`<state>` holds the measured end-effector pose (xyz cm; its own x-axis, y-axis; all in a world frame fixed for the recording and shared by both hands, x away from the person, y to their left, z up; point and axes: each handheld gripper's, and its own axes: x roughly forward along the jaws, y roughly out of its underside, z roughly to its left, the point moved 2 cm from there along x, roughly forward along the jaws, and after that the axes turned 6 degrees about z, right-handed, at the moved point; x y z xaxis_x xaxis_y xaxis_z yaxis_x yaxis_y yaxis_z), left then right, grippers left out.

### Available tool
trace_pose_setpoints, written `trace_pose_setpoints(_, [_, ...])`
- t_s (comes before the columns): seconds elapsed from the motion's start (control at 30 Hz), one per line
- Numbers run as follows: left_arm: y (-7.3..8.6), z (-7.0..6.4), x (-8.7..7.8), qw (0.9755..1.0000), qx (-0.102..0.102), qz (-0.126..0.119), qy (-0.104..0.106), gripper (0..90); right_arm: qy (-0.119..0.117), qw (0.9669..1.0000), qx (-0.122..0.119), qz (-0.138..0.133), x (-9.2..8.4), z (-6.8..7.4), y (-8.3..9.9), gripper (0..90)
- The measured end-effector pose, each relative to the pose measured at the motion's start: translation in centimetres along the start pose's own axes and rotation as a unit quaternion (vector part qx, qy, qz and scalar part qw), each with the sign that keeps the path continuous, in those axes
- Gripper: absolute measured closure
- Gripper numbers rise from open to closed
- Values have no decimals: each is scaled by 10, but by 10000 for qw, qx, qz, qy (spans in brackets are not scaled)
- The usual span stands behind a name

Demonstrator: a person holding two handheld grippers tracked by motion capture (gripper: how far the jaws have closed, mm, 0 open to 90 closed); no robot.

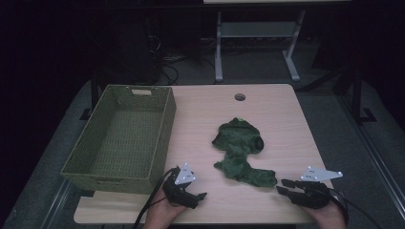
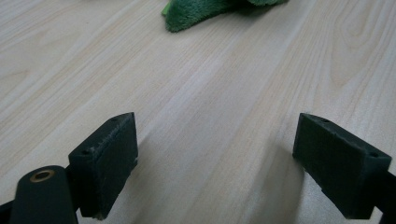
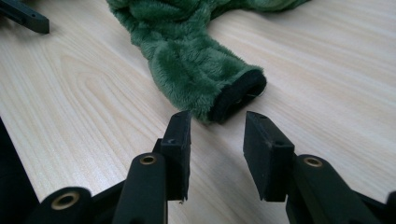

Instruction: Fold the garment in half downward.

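Beyond right gripper [image 3: 217, 135] — garment [image 3: 187, 56], cropped

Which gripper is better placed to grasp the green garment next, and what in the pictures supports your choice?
Probably the right gripper: its open jaws point at the green garment's dark-lined cuff, just short of it. The left gripper is open over bare table, with the garment farther off.

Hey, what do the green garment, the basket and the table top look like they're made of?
Green garment: looks like soft plush or fleece; the pile is fuzzy and matte, with a darker lining at the open cuff.
Basket: seems to be woven wicker or paper cord in olive green; an even weave shows on its walls.
Table top: pale wood grain, smooth with a slight sheen, likely laminate or veneer.
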<state>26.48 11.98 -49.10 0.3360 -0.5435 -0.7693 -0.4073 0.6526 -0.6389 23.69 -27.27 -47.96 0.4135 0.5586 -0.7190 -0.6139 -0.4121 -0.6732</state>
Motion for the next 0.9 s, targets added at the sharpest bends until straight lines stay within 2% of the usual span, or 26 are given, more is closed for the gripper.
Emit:
trace_pose_setpoints(0.17, [0, 0, 0, 10000, 2, 1, 0, 133, -149, 9998, 95, 92, 7, -2, -3, 606])
trace_pose_setpoints(0.23, [0, 0, 0, 10000, 3, 2, 0, 132, -189, 9997, 84, 131, 10, -3, -4, 637])
trace_pose_setpoints(0.27, [0, 0, 0, 10000, 0, -1, 1, 132, -203, 9997, 91, 142, 11, -3, -5, 660])
trace_pose_setpoints(0.37, [0, 0, 0, 10000, 0, 0, 1, 132, -201, 9996, 24, 179, 12, -3, -6, 807])
trace_pose_setpoints(0.43, [0, 0, 0, 10000, 0, -1, 1, 132, -218, 9995, 35, 224, 12, -3, -6, 846])
trace_pose_setpoints(0.53, [0, 0, 0, 10000, 1, -1, 0, 132, -254, 9994, 65, 247, 11, -4, -6, 865])
trace_pose_setpoints(0.63, [0, 0, 0, 10000, -2, -5, 1, 132, -226, 9996, 21, 160, 8, -3, -8, 873])
trace_pose_setpoints(0.67, [0, 0, 0, 10000, -2, -5, 1, 132, -201, 9997, -68, 127, 7, -3, -10, 876])
trace_pose_setpoints(0.9, [0, 0, 0, 10000, -2, -6, 2, 132, -241, 9993, -266, -63, 2, -1, -21, 881])
